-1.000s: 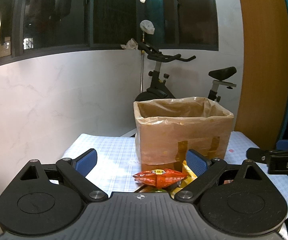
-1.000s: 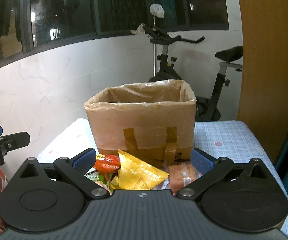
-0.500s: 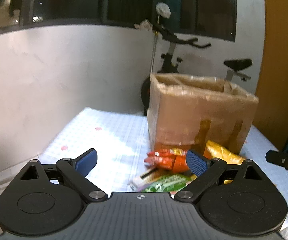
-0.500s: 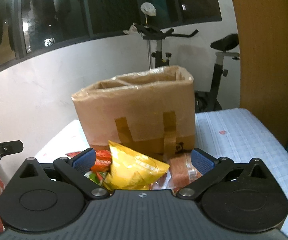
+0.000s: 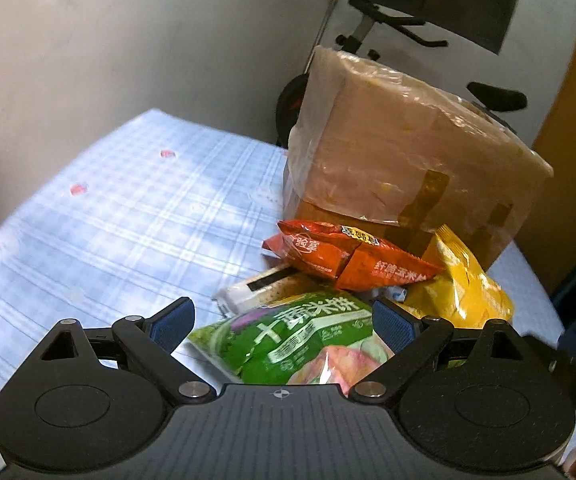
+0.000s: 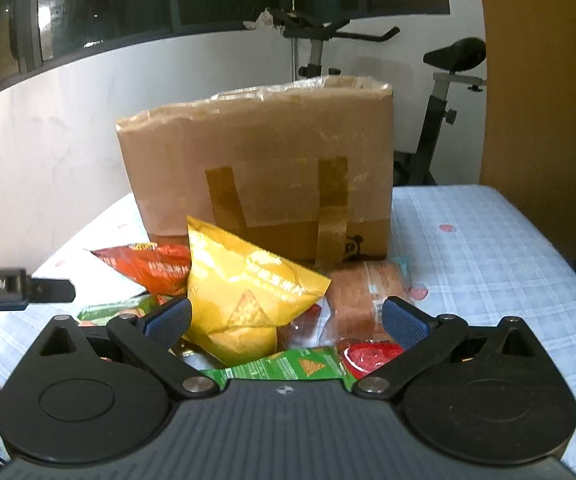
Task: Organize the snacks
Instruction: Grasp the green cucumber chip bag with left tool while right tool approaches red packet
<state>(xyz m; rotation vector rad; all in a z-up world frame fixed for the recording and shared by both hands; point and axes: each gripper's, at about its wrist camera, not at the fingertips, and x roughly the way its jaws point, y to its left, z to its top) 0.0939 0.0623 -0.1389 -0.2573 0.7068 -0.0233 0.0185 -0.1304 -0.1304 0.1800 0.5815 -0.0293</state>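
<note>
A taped cardboard box (image 6: 255, 168) stood behind piled snack bags (an exercise bike (image 6: 440, 92) beyond). The left gripper (image 5: 283, 322) straddled a green bag (image 5: 288, 344), fingers spread; the right gripper (image 6: 285, 318), also spread, framed a yellow bag (image 6: 243, 292).

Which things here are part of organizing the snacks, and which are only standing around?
Job: cardboard box, yellow chip bag, orange-red packet, green packet, brown bread pack, both open tongs.
Only around: exercise bike, checked tablecloth.

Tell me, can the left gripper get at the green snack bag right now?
Probably yes. The left gripper is open, its fingers either side of the green snack bag, which lies on top of the pile with nothing over it.
</note>
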